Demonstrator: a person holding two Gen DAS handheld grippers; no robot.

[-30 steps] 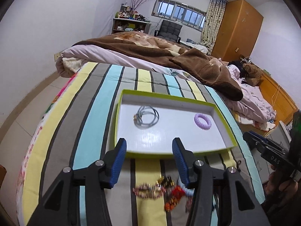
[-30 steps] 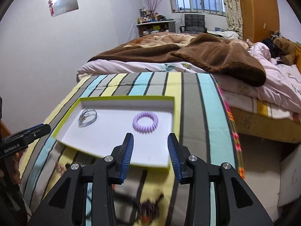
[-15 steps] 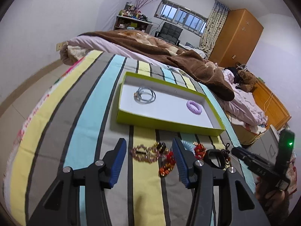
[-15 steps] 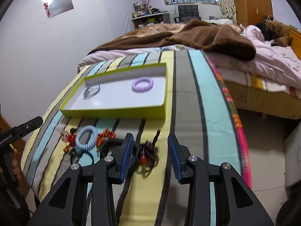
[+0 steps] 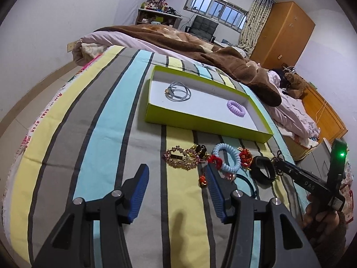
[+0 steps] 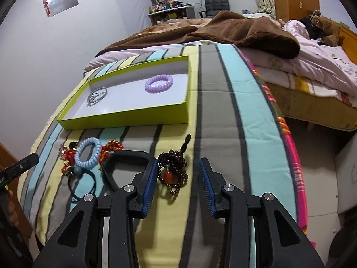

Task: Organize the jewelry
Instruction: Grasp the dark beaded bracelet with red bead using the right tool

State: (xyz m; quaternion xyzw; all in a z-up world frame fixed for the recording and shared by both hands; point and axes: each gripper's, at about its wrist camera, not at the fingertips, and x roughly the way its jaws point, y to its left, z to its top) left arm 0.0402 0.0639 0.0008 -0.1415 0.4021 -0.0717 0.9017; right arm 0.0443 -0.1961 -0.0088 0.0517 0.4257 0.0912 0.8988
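A lime-green tray lies on the striped blanket, with grey bangles and a purple spiral hair tie inside. In front of it lie loose pieces: a pink rhinestone clip, a blue spiral tie, red-gold ornaments, a black band and a dark bead bracelet. My left gripper is open just short of the clip. My right gripper is open, the bead bracelet lying between its fingers untouched.
A brown blanket and pale bedding are heaped beyond the tray. The bed's right edge drops to the floor, and a second bed with a teddy bear stands beyond. A wooden wardrobe is at the back.
Both grippers have drawn back from the tray and sunk toward the blanket. The tray now sits farther off, and the loose jewelry has come into view in front of the fingers.
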